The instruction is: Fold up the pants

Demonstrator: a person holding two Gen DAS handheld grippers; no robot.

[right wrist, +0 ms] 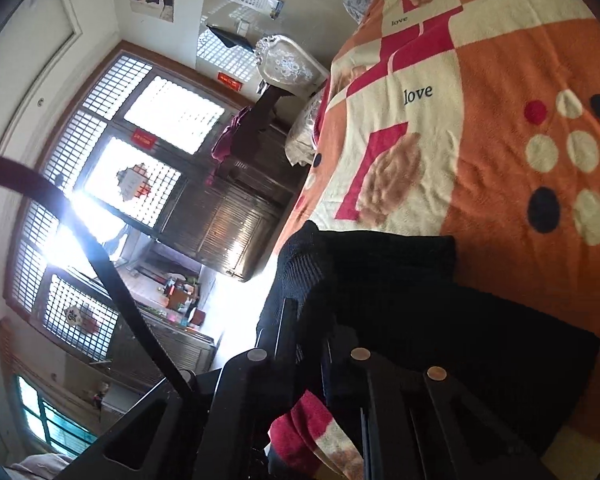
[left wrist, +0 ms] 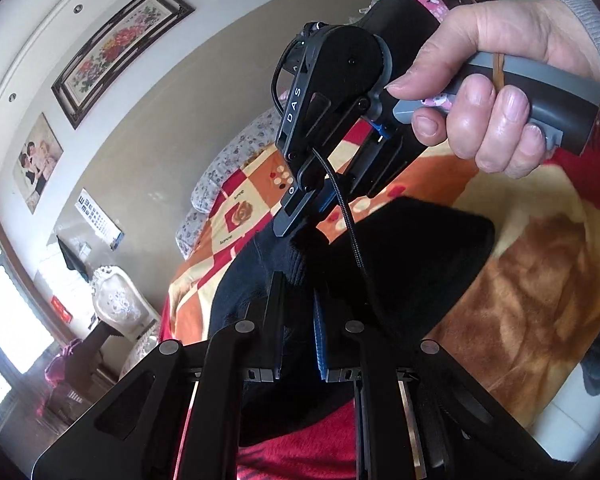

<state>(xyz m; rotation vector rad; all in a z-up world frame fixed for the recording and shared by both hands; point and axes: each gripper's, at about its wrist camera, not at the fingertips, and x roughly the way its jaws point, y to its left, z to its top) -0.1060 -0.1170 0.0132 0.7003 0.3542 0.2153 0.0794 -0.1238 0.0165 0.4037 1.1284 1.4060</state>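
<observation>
Left wrist view: black pants [left wrist: 380,264] are pinched between the nearly closed jaws of the left gripper [left wrist: 298,316]. Farther off, on the patterned blanket [left wrist: 540,264], the right gripper [left wrist: 300,220], hand-held, seems clamped on the same dark fabric, though black-on-black obscures contact.

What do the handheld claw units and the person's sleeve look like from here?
The right claw is matte black with white "DAS" lettering down its side, blue accents near the fingers, a grey handle and a braided black cable trailing off it. The hand on it wears a grey ribbed knit sleeve. The left claw has black linkage arms with round silver pivot caps.
</observation>
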